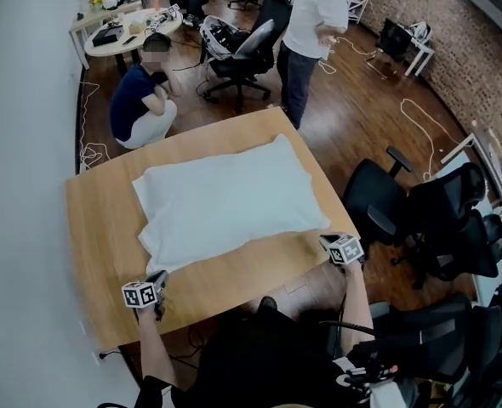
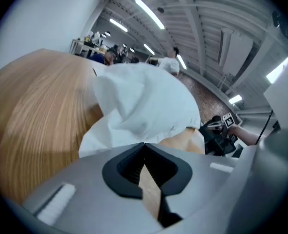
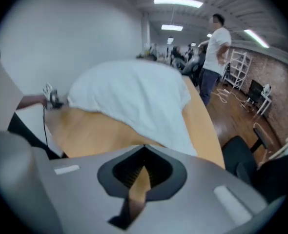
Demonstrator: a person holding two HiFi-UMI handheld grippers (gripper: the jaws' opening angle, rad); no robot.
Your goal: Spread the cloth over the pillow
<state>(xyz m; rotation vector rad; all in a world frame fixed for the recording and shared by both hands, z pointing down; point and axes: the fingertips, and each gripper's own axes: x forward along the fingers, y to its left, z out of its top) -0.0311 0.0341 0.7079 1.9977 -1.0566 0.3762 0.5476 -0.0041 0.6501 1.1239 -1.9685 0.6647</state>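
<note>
The white cloth (image 1: 225,198) lies spread across the middle of the wooden table (image 1: 98,236). The pillow under it is hidden, only a white-on-white bulge with no clear edge. The left gripper (image 1: 159,279) and right gripper (image 1: 326,241) sit just beside the cloth's near corners, each with its jaws pressed together on nothing. Around the table are a dark wood floor (image 1: 362,126), a brick wall (image 1: 455,41), black office chairs (image 1: 387,202), a crouching person (image 1: 140,100), and a standing person (image 1: 312,24) cut off at the top edge.

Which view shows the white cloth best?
The head view: it looks down on the whole white cloth, all edges visible on the wooden table. The left gripper view shows only its rumpled near corner; the right gripper view shows its near side as a low mound.
</note>
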